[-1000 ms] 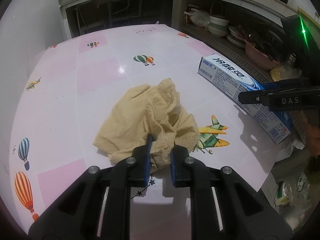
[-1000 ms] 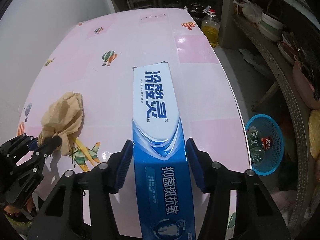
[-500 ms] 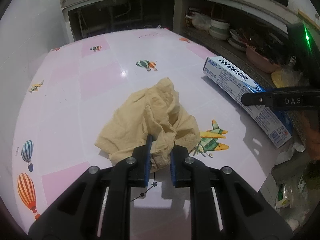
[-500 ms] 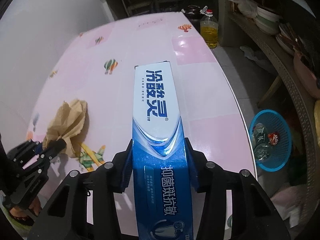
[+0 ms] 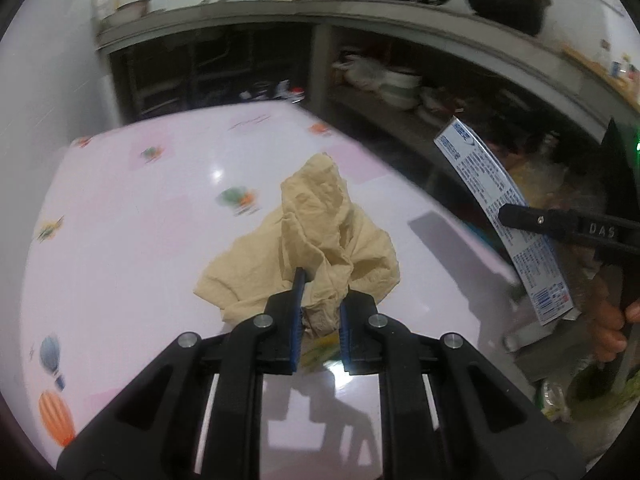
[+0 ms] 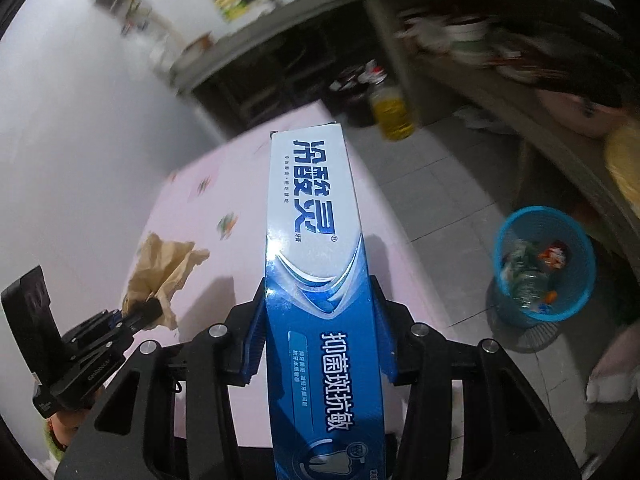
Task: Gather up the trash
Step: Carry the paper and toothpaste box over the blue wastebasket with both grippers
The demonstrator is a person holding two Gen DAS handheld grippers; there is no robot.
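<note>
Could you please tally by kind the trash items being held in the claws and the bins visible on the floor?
Crumpled tan paper napkin, in the left claw: 1
Blue-and-white cardboard toothpaste box, in the right claw: 1
Blue plastic mesh wastebasket: 1
Total: 3

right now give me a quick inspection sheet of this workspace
surface: pink table with balloon and plane prints, glossy
job's things: crumpled tan paper and toothpaste box, both lifted off the table; blue trash basket on the floor, already holding litter
clutter: yellow oil bottle on the floor past the table
grippers: left tool shut on the paper; right tool shut on the box
cables: nothing seen
surroundings: shelves with bowls, blurred
</note>
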